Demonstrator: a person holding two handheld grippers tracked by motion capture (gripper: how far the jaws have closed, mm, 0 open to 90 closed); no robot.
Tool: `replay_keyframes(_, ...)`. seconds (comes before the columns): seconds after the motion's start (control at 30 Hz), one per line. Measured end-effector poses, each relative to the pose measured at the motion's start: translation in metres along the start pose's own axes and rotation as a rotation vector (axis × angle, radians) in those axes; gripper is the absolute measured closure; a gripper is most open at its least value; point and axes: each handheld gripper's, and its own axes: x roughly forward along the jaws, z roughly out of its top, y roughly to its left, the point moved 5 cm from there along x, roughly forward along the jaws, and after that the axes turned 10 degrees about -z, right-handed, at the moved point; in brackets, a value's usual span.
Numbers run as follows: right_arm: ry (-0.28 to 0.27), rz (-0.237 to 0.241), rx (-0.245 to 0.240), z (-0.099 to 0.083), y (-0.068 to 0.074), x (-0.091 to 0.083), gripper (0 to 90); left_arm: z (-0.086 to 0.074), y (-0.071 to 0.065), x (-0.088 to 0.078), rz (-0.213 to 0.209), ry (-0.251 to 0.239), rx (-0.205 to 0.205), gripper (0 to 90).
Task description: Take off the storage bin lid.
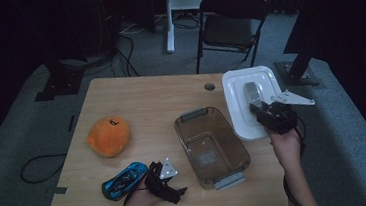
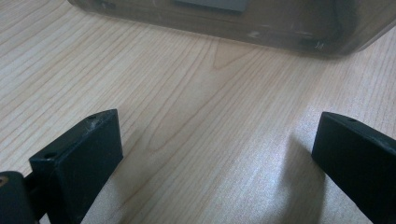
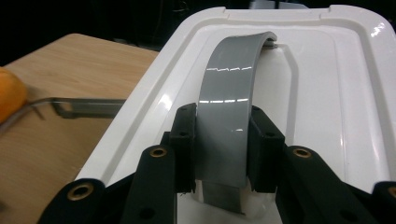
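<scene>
Now, step in hand: the right gripper (image 3: 219, 140) had hold of the white lid (image 1: 238, 95) by its grey handle (image 3: 229, 88), so the work looked like moving the lid.
Right fingers: they (image 3: 184, 140) were squeezed tight on both sides of the grey handle, with the handle running up between them.
Where the lid was: it sat under and ahead of the right fingers, at the right edge of the worktop (image 1: 150, 96), and part of it hung past that edge.
Left fingers: the left gripper (image 1: 167, 182) rested low on the worktop with its fingers (image 2: 79, 158) wide apart and nothing between them.
Ahead of the left fingers: the near wall of the clear box (image 2: 261, 21) stood a little way off, not touching them.
Next move, my guess: the lid should go over the clear box (image 1: 210, 146), so the right hand would need to lift it flat, line up the corners and set it down straight.
Things around: an orange soft toy (image 1: 107, 135) lay well to the left of the box, and a blue toy car (image 1: 124, 180) lay just beside the left gripper.
In the way: the box looked empty, so maybe the toys should go in first. I could not tell.
Risk: the lid could tip, since it was held in one spot.
</scene>
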Motion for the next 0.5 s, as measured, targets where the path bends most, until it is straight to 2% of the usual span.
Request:
replay_keyframes(0.3, 0.042, -0.03, 0.034, -0.02, -0.022, 0.021, 68.0, 0.0, 0.0, 0.0, 0.002, -0.001, 0.0, 2.3)
replay_keyframes(0.5, 0.083, -0.03, 0.052, -0.039, -0.029, 0.041, 68.0, 0.0, 0.0, 0.0, 0.0, 0.001, 0.0, 2.3)
